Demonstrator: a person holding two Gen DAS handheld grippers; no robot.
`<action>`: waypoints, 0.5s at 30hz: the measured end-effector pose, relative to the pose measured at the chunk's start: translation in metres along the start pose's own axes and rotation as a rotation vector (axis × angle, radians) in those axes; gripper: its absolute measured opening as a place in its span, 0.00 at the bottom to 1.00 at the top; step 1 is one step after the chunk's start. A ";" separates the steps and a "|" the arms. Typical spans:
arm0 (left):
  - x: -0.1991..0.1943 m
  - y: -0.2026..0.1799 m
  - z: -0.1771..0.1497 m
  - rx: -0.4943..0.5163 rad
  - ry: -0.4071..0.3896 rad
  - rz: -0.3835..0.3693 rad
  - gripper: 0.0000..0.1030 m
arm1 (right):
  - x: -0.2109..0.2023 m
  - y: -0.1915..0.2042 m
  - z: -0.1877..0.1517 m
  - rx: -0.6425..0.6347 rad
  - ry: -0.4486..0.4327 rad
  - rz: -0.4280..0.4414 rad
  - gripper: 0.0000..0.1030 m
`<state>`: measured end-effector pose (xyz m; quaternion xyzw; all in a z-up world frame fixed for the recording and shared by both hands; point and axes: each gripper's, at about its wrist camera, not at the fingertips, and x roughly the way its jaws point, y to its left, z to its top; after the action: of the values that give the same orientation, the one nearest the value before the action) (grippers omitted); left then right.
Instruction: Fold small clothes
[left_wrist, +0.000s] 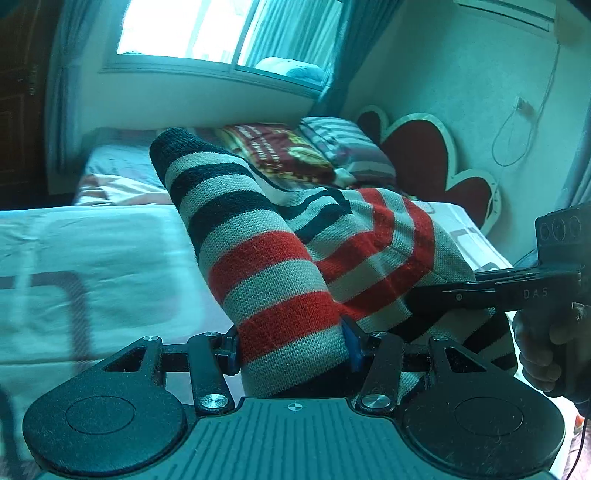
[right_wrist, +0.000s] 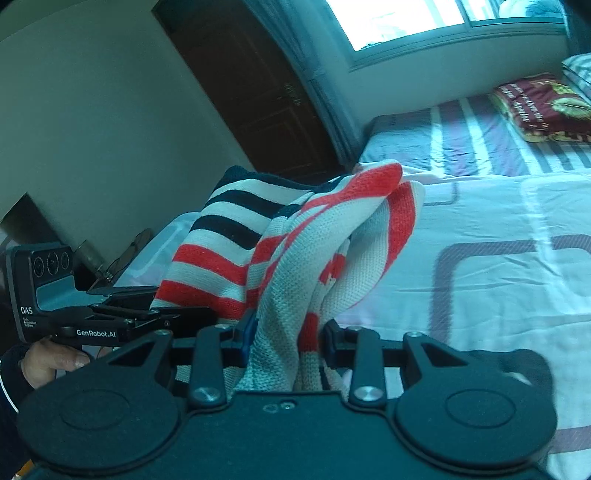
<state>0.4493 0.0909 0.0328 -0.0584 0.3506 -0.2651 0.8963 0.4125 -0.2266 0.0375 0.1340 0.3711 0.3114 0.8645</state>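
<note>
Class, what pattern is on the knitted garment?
Red, navy and cream stripes on the knitted garment; clearest in the left wrist view.

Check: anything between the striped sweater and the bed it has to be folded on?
Nothing visible. Both grippers, left and right, are shut on the striped sweater, held above the bedsheet. The sheet below looks bare; the pillows lie far off by the headboard.

Red, black and cream striped sweater (left_wrist: 280, 251), maroon patterned pillow (left_wrist: 280, 151)
</note>
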 end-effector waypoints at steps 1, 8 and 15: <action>-0.010 0.010 -0.003 -0.005 -0.001 0.013 0.50 | 0.009 0.008 -0.001 0.000 0.005 0.014 0.33; -0.057 0.092 -0.044 -0.096 0.018 0.119 0.50 | 0.094 0.061 -0.012 -0.002 0.087 0.105 0.33; -0.077 0.178 -0.109 -0.239 0.068 0.189 0.50 | 0.195 0.082 -0.036 0.044 0.222 0.184 0.33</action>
<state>0.4074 0.2915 -0.0548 -0.1223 0.4139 -0.1381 0.8915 0.4539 -0.0393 -0.0579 0.1513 0.4575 0.3941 0.7826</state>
